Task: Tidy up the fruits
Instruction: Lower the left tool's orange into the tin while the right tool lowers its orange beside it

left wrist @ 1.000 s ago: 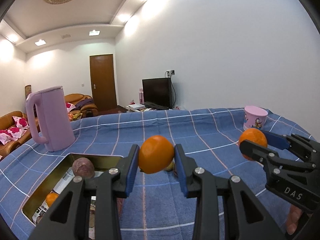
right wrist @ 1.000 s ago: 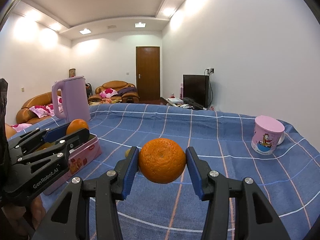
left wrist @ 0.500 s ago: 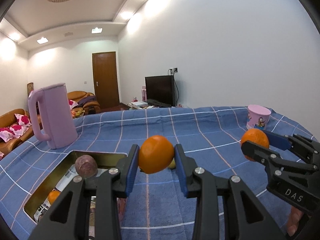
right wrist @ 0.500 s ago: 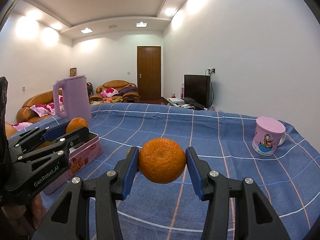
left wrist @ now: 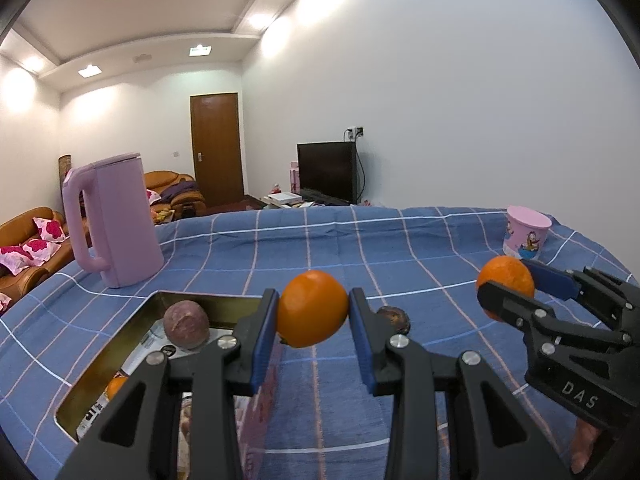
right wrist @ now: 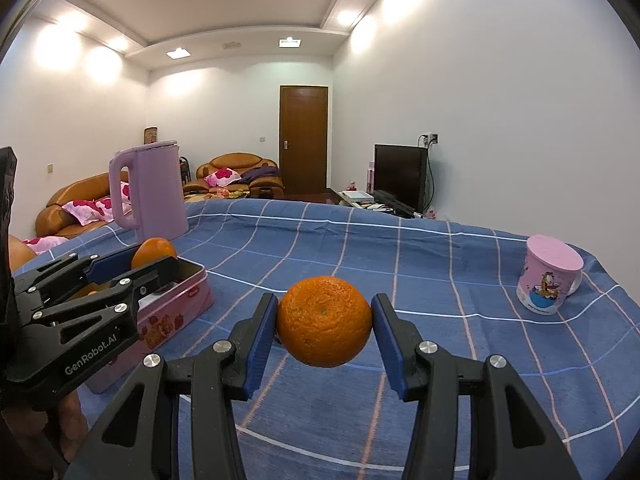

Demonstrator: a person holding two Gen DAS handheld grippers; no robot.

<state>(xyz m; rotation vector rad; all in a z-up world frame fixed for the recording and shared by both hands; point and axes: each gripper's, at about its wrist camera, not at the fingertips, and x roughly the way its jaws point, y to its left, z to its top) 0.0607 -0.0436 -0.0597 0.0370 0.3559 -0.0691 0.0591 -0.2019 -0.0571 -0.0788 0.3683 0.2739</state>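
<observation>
My left gripper is shut on a smooth orange and holds it in the air beside the right wall of an open pink tin box. The box holds a brown passion fruit and a small orange. My right gripper is shut on a larger, dimpled orange above the blue checked cloth. In the left wrist view the right gripper stands to the right. A dark fruit lies on the cloth behind my left fingers.
A tall lilac kettle stands behind the box at the left. A pink cartoon cup stands at the far right of the cloth. The pink box sits left of my right gripper.
The left gripper with its orange has drifted slightly left and nearer the box; the dark fruit behind it now shows to the right. The right gripper has barely moved.
</observation>
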